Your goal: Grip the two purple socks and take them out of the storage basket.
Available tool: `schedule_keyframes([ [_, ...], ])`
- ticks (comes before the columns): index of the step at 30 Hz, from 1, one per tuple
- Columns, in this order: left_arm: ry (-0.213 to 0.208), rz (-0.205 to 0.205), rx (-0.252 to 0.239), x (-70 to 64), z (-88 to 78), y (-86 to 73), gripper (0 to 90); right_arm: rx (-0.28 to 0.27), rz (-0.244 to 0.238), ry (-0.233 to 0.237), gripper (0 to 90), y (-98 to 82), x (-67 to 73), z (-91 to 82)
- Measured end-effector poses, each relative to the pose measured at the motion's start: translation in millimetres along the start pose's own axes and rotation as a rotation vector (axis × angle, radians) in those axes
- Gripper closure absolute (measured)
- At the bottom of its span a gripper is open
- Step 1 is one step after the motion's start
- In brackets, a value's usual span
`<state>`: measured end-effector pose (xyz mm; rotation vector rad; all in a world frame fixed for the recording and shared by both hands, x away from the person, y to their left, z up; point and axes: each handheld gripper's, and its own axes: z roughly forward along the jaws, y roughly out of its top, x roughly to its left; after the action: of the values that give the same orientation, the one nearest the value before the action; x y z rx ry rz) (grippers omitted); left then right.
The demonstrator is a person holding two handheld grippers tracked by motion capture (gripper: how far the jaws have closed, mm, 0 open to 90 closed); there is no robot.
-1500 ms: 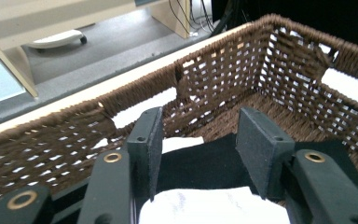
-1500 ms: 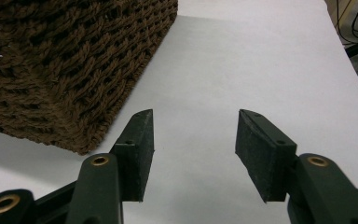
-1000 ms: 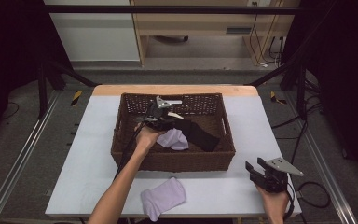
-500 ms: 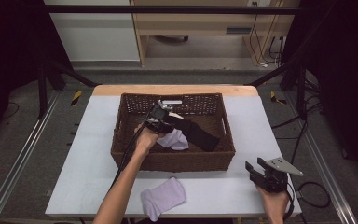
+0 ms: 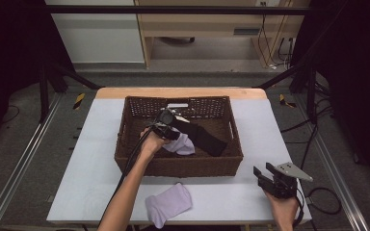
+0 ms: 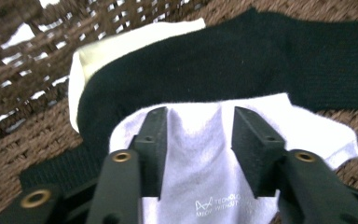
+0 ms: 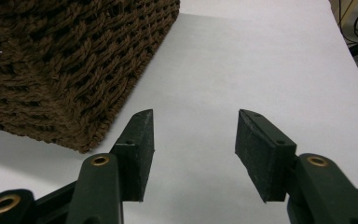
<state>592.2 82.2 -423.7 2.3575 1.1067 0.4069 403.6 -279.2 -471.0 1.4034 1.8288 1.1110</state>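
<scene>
Left tool [image 5: 169,121] agape; right tool [image 5: 265,174] agape.

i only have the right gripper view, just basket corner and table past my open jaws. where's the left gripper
Observer: The left gripper is inside the wicker basket, above a white sock.
Operator: holding it
Observer: No; its jaws stand open on either side of that sock.
Operator: anything else in there
Observer: A black sock lies beside it, over a cream cloth.
Operator: anything outside the basket
Observer: A lavender sock lies on the table, at the near edge.
</scene>
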Motion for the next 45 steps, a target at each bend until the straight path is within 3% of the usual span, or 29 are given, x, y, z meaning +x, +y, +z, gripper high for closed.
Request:
schedule_keyframes([
  [2,0.004,0.001,0.032,-1.3,2.0,1.3,61.7,-0.002,-0.003,-0.001,47.1,-0.1,-0.2,0.0],
  [5,0.019,0.011,0.083,-4.0,4.3,3.1,72.5,-0.005,-0.001,-0.003,47.2,-0.1,-0.8,-0.3],
  [6,0.023,0.011,0.095,-4.4,4.9,3.1,79.7,-0.002,-0.001,-0.002,47.2,-0.1,-1.1,-0.3],
  [7,0.023,0.004,0.105,-4.0,4.6,3.2,79.7,-0.002,-0.001,-0.002,47.2,-0.1,-1.1,-0.3],
  [9,0.020,-0.019,0.104,-2.3,2.3,3.2,85.5,-0.002,-0.005,-0.003,47.2,-0.2,-0.8,-0.4],
  [11,0.020,-0.031,0.086,-1.8,-1.0,3.3,85.7,-0.002,-0.004,-0.004,47.2,-0.2,-0.7,-0.5],
  [13,0.005,-0.031,0.009,-1.9,-11.5,3.8,85.7,-0.002,-0.003,-0.004,47.3,-0.1,-1.1,-0.6],
  [14,0.005,-0.031,0.009,-1.9,-11.5,3.8,85.7,-0.002,-0.003,-0.004,47.3,-0.1,-1.1,-0.6],
  [15,-0.006,-0.027,-0.051,-2.7,-18.5,3.4,85.7,-0.002,-0.002,-0.004,47.4,-0.1,-1.3,-0.7],
  [18,-0.009,-0.018,-0.142,-4.1,-30.8,-0.1,85.7,0.002,-0.005,-0.006,47.3,-0.2,-1.3,0.0],
  [20,-0.012,-0.019,-0.178,-2.0,-38.0,-2.0,85.8,0.003,-0.006,-0.006,47.4,0.0,-1.0,0.7],
  [27,-0.042,-0.063,-0.370,1.6,-77.7,-5.4,86.1,0.001,-0.001,-0.012,47.5,-0.2,-2.1,-0.2],
  [36,-0.068,-0.065,-0.518,-5.0,-119.8,-16.0,86.3,-0.002,0.002,-0.013,47.5,-0.2,-3.2,-0.7],
  [40,-0.089,-0.052,-0.591,-9.1,-143.4,-28.3,86.3,0.000,0.006,-0.017,47.5,-0.6,-4.2,-1.2],
  [45,-0.107,-0.042,-0.639,-13.0,-160.9,-39.2,86.2,0.000,0.008,-0.021,47.5,-0.7,-4.6,-1.5],
])
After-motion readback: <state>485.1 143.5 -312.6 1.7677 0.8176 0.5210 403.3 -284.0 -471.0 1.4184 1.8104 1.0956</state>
